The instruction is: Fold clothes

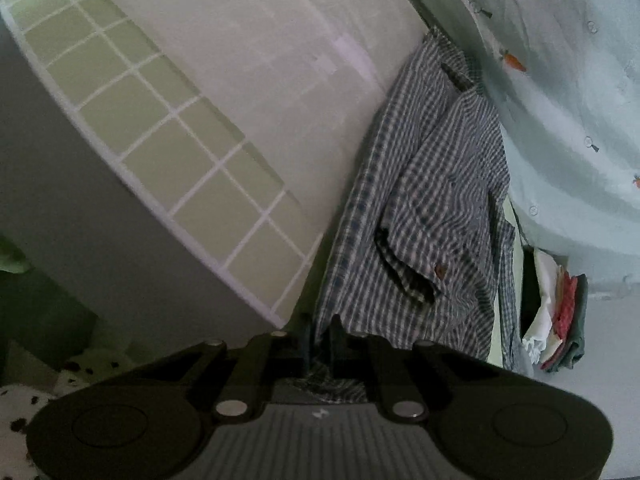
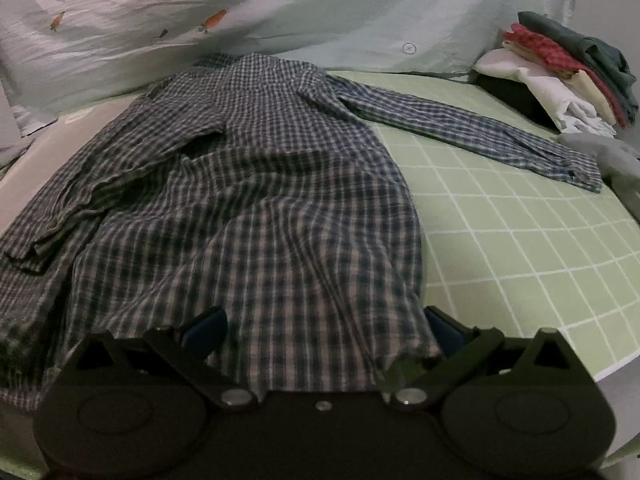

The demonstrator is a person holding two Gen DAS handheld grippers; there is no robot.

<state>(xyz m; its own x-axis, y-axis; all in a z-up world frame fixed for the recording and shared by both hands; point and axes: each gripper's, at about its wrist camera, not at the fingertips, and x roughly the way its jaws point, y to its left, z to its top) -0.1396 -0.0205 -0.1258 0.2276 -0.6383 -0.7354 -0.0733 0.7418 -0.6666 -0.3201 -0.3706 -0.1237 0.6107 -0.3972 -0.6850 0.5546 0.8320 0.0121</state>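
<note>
In the right wrist view, the plaid button-up shirt point(image 2: 248, 200) lies back up on the green grid-patterned sheet point(image 2: 520, 220) of the bed. Its left side is already turned in over the back: that sleeve point(image 2: 100, 184) lies folded along the body, reaching toward the near left. At the near hem the right gripper point(image 2: 324, 330) stands with its jaws spread wide, one blue-padded finger on each side of the cloth; it does not look closed on the fabric. To the right, the other sleeve point(image 2: 472, 132) lies stretched straight out across the sheet, its cuff at the far right, just beside a grey garment point(image 2: 612, 160). Behind that, at the far right, sits a stack of folded clothes point(image 2: 560, 76), white, cream, red and dark green.

In the left wrist view, the left gripper point(image 1: 320, 332) has its jaws drawn close together, pinching an edge of the shirt point(image 1: 420, 200).

By my reading, the shirt is partly folded: one side is in, while the right sleeve and side lie open, and the lengthwise fold from hem to collar is not made. The stack suggests other garments are finished.
</note>
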